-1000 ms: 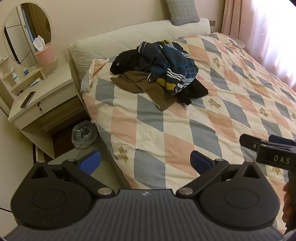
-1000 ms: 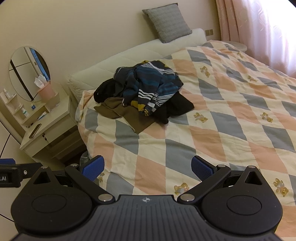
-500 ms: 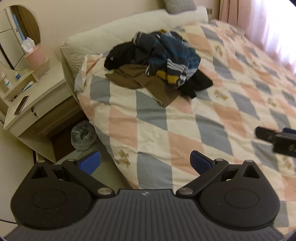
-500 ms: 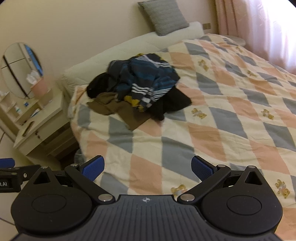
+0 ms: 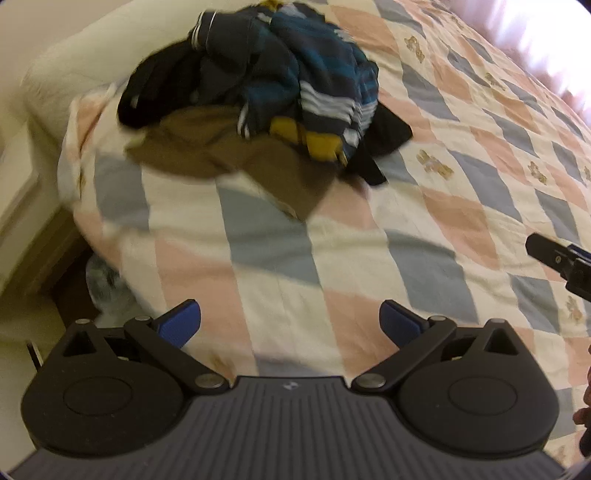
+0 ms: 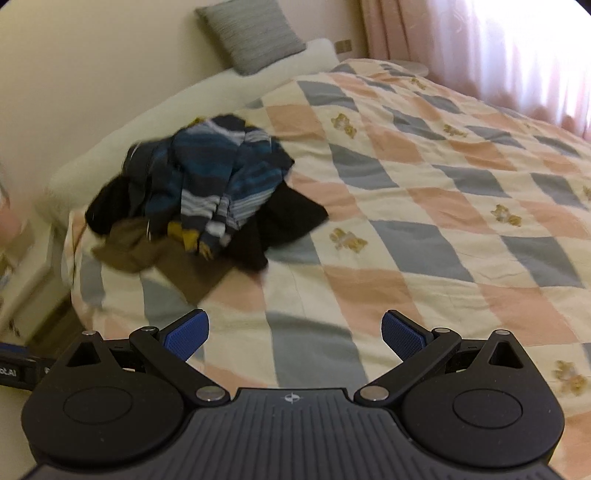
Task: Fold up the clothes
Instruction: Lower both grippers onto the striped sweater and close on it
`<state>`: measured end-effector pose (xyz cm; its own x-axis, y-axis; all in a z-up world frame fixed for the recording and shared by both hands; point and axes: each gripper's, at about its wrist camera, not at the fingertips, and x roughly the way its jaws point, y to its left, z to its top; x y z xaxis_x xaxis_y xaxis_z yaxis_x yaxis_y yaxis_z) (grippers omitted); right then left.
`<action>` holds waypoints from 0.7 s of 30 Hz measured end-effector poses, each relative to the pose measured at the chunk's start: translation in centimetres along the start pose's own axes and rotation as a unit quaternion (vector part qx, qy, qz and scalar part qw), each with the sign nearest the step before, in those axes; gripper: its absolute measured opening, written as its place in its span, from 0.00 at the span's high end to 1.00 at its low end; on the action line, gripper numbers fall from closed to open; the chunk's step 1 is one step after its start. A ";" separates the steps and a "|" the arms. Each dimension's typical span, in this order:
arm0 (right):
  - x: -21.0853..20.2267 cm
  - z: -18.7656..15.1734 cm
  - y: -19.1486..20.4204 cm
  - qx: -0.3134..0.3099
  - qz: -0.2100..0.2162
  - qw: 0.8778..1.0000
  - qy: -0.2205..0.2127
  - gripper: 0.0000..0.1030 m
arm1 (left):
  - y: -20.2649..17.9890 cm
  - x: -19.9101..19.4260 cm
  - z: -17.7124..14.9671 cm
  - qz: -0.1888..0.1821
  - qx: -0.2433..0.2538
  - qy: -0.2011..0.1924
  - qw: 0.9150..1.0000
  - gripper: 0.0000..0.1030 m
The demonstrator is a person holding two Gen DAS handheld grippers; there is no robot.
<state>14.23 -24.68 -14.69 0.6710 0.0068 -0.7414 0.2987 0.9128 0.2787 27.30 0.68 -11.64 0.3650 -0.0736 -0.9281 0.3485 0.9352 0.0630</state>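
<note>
Both claws have come closer to the pile of clothes [image 5: 258,96] since a second ago, and the nightstand and round mirror that showed at the left have slid almost out of view. Left claw [image 5: 290,323] hangs over the near edge of the bed [image 5: 295,266], its blue pads spread wide with nothing between them. Right claw [image 6: 295,334] is spread just as wide and just as empty — it sits above the quilt [image 6: 461,206], nearer than the pile and to its right.

That pile lies on the quilt near the headboard [image 6: 207,99]: a striped blue shirt [image 6: 221,177] heaped on top, a black garment [image 6: 284,218] spilling out to the right beneath it, and a brown garment [image 5: 221,158] spread flat at the near side, its corner pointing toward the claws. Neither claw touches the clothes. A grey pillow [image 6: 251,35] leans against the wall beyond the pile — pink curtains [image 6: 480,48] hang far to its right. Motion blur softens the pile in both views.
</note>
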 end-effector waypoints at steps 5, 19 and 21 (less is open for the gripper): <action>5.4 2.9 1.5 0.056 -0.005 0.998 0.029 0.00 | 2.9 2.3 6.4 0.001 0.032 -0.032 0.999 0.01; 18.6 12.5 5.2 0.163 0.067 0.984 0.030 0.01 | 7.9 9.4 22.7 -0.014 0.075 -0.117 0.990 0.06; 20.1 13.8 5.5 0.167 0.074 0.983 0.024 0.01 | 8.2 10.4 24.4 -0.008 0.079 -0.127 0.989 0.05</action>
<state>38.68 -25.14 -19.61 0.6934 0.1553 -0.7037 0.4118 0.7160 0.5637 55.03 -0.87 -11.84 0.5565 -0.1918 -0.8084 0.4798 0.8685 0.1242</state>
